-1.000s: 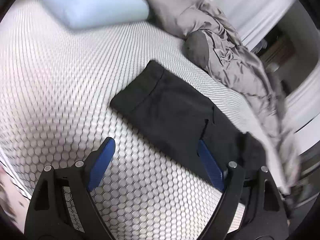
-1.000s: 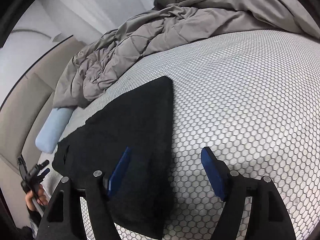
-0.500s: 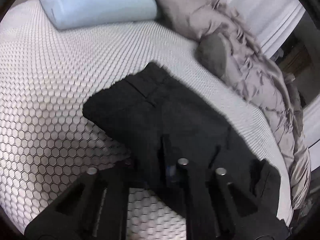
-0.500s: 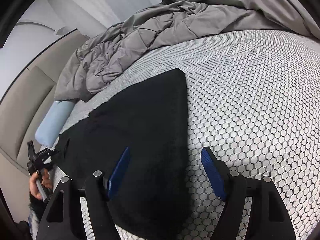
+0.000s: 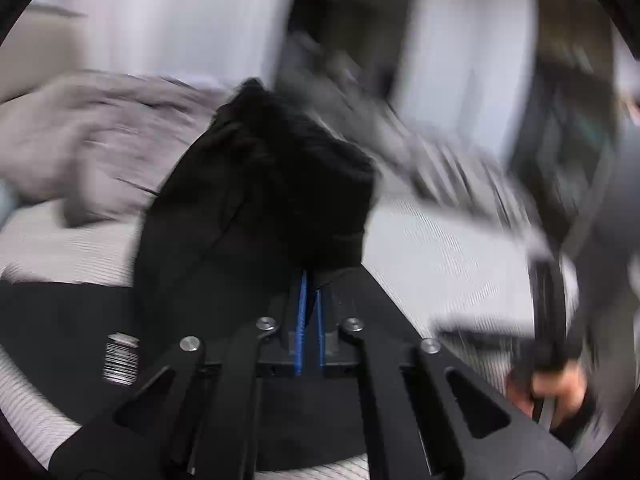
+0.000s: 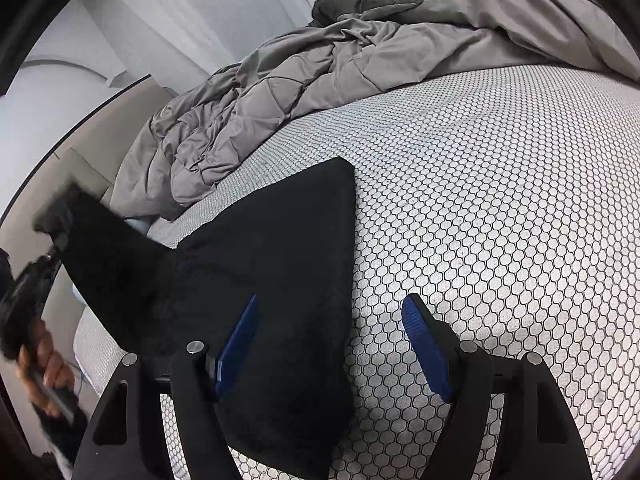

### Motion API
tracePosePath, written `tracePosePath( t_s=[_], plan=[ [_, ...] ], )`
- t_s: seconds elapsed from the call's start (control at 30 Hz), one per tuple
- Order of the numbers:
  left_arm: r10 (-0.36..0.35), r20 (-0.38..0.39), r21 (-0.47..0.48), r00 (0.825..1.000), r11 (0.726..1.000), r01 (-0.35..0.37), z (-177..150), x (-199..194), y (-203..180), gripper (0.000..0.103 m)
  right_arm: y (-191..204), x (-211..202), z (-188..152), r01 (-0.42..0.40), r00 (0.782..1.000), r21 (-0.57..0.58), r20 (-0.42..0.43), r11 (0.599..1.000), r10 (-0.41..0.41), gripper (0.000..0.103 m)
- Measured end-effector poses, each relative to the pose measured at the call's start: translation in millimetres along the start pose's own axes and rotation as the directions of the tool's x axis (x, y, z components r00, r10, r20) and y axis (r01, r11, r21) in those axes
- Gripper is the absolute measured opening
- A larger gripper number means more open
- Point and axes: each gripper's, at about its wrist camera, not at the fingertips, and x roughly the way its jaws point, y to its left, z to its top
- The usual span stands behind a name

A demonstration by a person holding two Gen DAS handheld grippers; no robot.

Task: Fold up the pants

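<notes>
The black pants (image 6: 280, 264) lie on the honeycomb-patterned bed cover (image 6: 500, 240). My left gripper (image 5: 310, 284) is shut on one end of the pants (image 5: 256, 200) and holds that end lifted off the bed; the left wrist view is motion-blurred. In the right wrist view this lifted end (image 6: 108, 256) rises at the far left, with the left gripper (image 6: 52, 224) at its top. My right gripper (image 6: 332, 340) is open, its left finger over the near edge of the pants and its right finger over the bare cover.
A crumpled grey duvet (image 6: 360, 68) is piled along the far side of the bed. A light blue pillow (image 6: 138, 224) peeks out behind the lifted cloth. White curtains (image 6: 180, 12) and a beige headboard (image 6: 92, 172) lie beyond.
My left gripper closed on the pants' end, then lifted it and swung it up off the bed. My right gripper stayed open near the other end and shifted slightly.
</notes>
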Motion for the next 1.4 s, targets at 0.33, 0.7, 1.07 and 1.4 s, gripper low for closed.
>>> tracePosePath(
  t_s=[0.33,0.7,1.07,1.4],
  plan=[
    [-0.182,-0.262,0.004,0.948,0.982,0.19,-65.9,35.8,-14.2,0.03,-18.7,-13.2,3.1,0.047,0.999,0.036,0.023,0.998,-0.047,0.074],
    [0.177,-0.08,-0.499,0.981,0.845,-0.193,-75.6,-74.5,205.8,0.067,32.9,15.8,-7.8,-0.253,0.962,-0.027,-0.117,0.967,0.249,0.071],
    [0.171,-0.198,-0.775,0.965,0.576,-0.261,-152.2,-98.7,327.6,0.067,62.7,53.6,-10.9,-0.14,0.981,-0.117,-0.149,0.983,0.122,0.008],
    [0.223,-0.15,-0.807,0.963,0.534,-0.25,-126.1,-52.2,350.9,0.022,53.6,49.1,-28.5,-0.07,0.975,-0.171,-0.222,0.983,0.031,0.014]
  ],
)
